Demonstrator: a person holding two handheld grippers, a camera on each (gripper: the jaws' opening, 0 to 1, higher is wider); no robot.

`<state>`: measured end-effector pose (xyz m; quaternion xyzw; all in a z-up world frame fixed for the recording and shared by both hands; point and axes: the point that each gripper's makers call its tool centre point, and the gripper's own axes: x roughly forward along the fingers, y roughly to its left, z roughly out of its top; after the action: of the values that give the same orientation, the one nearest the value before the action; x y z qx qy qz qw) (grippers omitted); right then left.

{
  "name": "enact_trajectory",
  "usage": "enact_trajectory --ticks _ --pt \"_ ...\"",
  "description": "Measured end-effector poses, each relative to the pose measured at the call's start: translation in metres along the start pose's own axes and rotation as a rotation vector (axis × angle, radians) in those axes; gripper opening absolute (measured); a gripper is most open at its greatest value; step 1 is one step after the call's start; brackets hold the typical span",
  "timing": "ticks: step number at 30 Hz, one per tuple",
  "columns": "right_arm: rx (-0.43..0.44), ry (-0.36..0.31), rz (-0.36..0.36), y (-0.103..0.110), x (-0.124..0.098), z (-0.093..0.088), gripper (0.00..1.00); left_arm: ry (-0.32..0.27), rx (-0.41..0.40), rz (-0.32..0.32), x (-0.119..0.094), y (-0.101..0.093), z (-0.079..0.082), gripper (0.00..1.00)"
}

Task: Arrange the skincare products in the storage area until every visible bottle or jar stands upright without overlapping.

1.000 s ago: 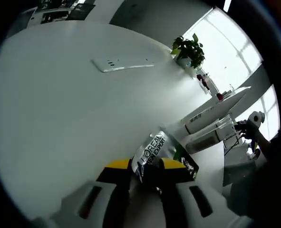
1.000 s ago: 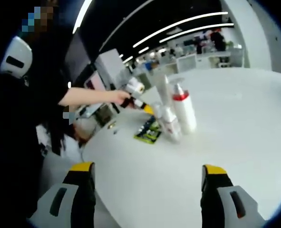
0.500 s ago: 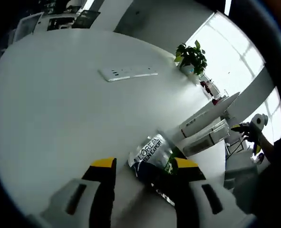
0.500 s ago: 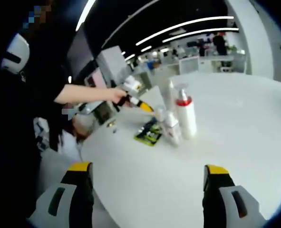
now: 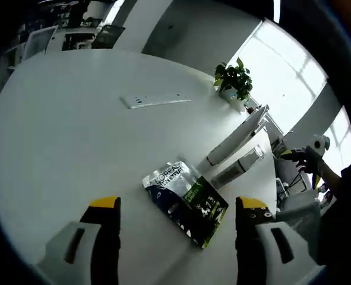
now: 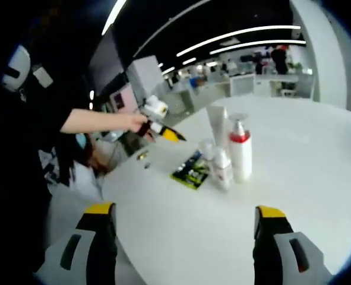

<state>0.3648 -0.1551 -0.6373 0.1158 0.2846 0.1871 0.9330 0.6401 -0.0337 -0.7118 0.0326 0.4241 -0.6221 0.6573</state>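
My left tool [image 5: 174, 215] hangs over the round white bench [image 5: 62, 136] with its two yellow-tipped jaws spread wide and nothing between them. Just beyond the jaws a L'Oreal sachet [image 5: 186, 200], silver at one end and black and green at the other, lies flat on the bench. Past it two slim products lie across the view: a white tube [image 5: 237, 134] and, beside it, a clear-capped bottle [image 5: 238, 168]. Farther off, a flat white panel [image 5: 157, 99] is set into the bench top and a potted plant [image 5: 233, 80] stands near the bright windows.

My right tool [image 6: 184, 218] also has its jaws well apart, gripping nothing, low over the near edge of the bench [image 6: 294, 178]. From this side the products stand upright in a tight cluster: a tall white tube [image 6: 217, 127], a white pump bottle with a red collar [image 6: 241, 153], and a smaller clear-capped bottle [image 6: 222, 168] in front of them. The sachet [image 6: 191, 170] lies flat just beside the cluster. My left hand [image 6: 133, 122] reaches in from the left, holding the other tool above the sachet.
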Motion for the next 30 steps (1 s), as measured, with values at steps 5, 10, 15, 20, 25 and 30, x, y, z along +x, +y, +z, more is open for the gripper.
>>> enact_trajectory --ticks 5,10,15,20,25,30 --pt "-0.028 0.006 -0.001 0.005 -0.001 0.002 0.99 -0.094 0.002 -0.009 -0.019 -0.021 0.001 0.84" --pt "-0.037 -0.003 0.007 0.011 -0.003 0.005 0.99 -0.109 -0.003 0.015 -0.035 -0.034 -0.008 0.87" --pt "-0.048 0.0 0.005 0.015 -0.009 0.004 0.99 -0.072 0.033 0.069 -0.049 -0.045 -0.027 0.9" --pt "-0.053 -0.011 0.001 0.017 -0.015 0.006 0.99 -0.1 0.029 0.073 -0.064 -0.063 -0.038 0.9" --pt "-0.06 -0.026 0.002 0.021 -0.02 0.009 0.99 -0.143 0.009 0.079 -0.08 -0.081 -0.044 0.91" --pt "-0.068 -0.031 0.005 0.026 -0.024 0.009 0.99 -0.172 0.008 0.088 -0.095 -0.102 -0.051 0.9"
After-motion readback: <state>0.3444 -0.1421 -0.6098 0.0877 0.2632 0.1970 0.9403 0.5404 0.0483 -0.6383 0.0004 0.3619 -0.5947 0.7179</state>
